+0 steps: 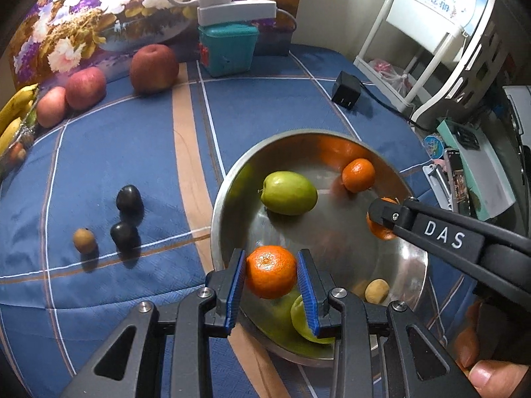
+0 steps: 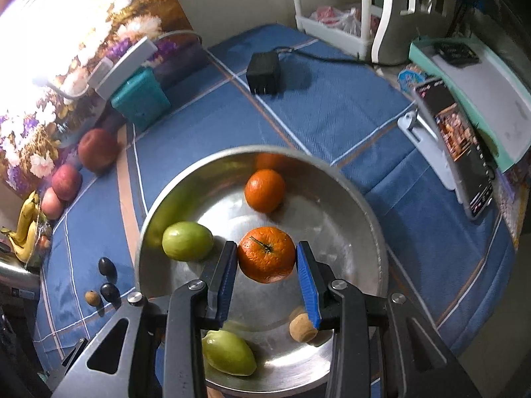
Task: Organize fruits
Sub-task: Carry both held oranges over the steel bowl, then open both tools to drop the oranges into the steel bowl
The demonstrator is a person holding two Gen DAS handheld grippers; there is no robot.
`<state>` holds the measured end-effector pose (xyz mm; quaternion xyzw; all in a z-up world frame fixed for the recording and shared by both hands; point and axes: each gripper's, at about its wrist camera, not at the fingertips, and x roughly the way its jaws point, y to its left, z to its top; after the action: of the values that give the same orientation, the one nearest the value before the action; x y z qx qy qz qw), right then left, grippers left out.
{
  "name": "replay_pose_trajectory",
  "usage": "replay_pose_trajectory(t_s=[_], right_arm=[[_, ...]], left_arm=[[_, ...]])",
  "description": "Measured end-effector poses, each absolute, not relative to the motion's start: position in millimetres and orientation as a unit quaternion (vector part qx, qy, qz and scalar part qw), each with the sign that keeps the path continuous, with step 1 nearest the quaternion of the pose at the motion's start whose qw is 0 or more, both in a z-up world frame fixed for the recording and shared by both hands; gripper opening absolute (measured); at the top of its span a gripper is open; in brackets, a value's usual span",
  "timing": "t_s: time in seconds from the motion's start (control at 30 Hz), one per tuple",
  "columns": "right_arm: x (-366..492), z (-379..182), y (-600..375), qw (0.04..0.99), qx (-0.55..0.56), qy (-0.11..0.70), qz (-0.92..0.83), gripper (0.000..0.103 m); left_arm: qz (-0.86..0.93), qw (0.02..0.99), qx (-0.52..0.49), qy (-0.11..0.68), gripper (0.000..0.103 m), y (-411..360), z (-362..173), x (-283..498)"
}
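Observation:
My left gripper (image 1: pixel 271 265) is shut on a tangerine (image 1: pixel 270 277), held over the near left edge of a metal bowl (image 1: pixel 332 232). My right gripper (image 2: pixel 267 255) is shut on a second tangerine (image 2: pixel 265 258) above the middle of the bowl (image 2: pixel 348 232); in the left wrist view it (image 1: pixel 381 222) comes in from the right. Loose in the bowl lie a third tangerine (image 2: pixel 265 189), two green fruits (image 2: pixel 187 241) (image 2: pixel 229 351) and a small brown fruit (image 2: pixel 302 328).
On the blue checked cloth left of the bowl lie two dark plums (image 1: pixel 129 199) and a small brown fruit (image 1: pixel 84 240). Three red apples (image 1: pixel 154 68) and bananas (image 1: pixel 13 112) line the back left. A teal box (image 1: pixel 229 48), a black adapter (image 1: pixel 346 90) and a phone (image 2: pixel 461 152) stand further back.

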<state>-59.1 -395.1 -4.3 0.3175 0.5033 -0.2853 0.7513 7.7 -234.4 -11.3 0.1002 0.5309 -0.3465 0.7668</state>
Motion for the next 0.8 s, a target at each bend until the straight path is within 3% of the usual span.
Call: replay_pose_trajectory(t_s=[0.8], right_arm=[[-53, -40, -391, 0.714, 0.313, 0.558, -0.284, 0.039]], left_arm=[[-0.341, 0.749, 0.103, 0.558, 0.034, -237, -33, 9]])
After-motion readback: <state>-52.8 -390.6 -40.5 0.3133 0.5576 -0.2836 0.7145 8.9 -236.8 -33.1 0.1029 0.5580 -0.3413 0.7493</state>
